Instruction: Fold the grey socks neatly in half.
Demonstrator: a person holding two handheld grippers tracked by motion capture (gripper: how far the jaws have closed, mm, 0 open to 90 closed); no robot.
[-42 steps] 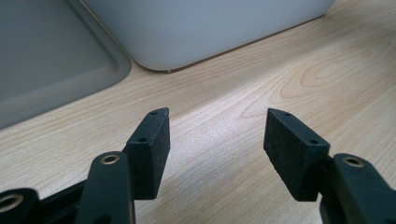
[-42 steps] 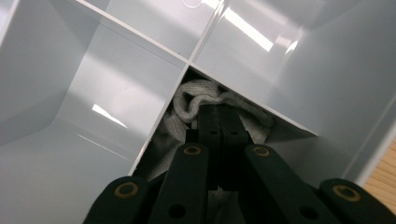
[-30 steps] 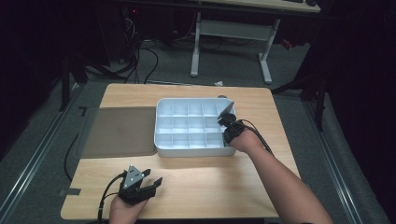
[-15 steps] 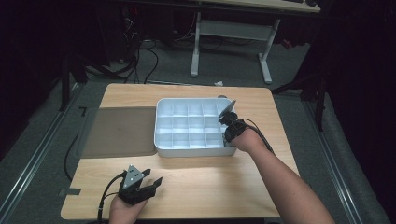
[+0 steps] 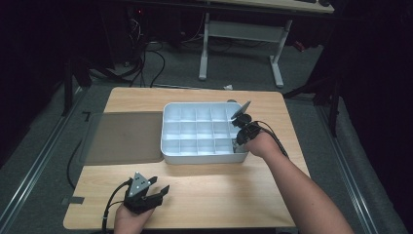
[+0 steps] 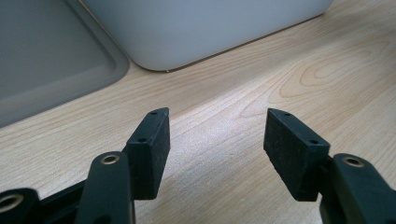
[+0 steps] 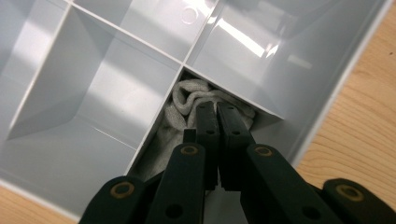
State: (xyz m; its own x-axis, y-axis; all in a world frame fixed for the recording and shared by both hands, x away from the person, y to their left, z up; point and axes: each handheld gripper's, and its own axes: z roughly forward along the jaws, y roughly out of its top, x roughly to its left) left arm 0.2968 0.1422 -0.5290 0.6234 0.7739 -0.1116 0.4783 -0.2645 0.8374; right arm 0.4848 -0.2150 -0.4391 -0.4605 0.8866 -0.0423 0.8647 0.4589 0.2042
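- Hardly anything has moved since the earlier high pictures: the right claw hangs over the same near right corner of the white tray, and the left claw rests at the same spot near the front of the bench.
- High view: the tray sits in the middle of the bench, with a flat grey lid touching its left side. The right claw dips into the corner box, most likely to push the cloth down or to pinch it. The left claw waits well apart from the tray, so it is not in the way. Bare wood lies in front of the tray and to its right, which gives good room to move.
- Left gripper view: the left claw is open and holds nothing. Bare bench shows between its two pads. The rounded corner of the tray and the lid's edge lie just ahead, so a push forward would bump them.
- Right gripper view: the right claw is closed, its pads pressed together. Its tips poke into a bunched grey cloth that lies in the corner box. I cannot tell if any cloth is pinched. The box walls stand close on all sides, so up looks like the easy way out.
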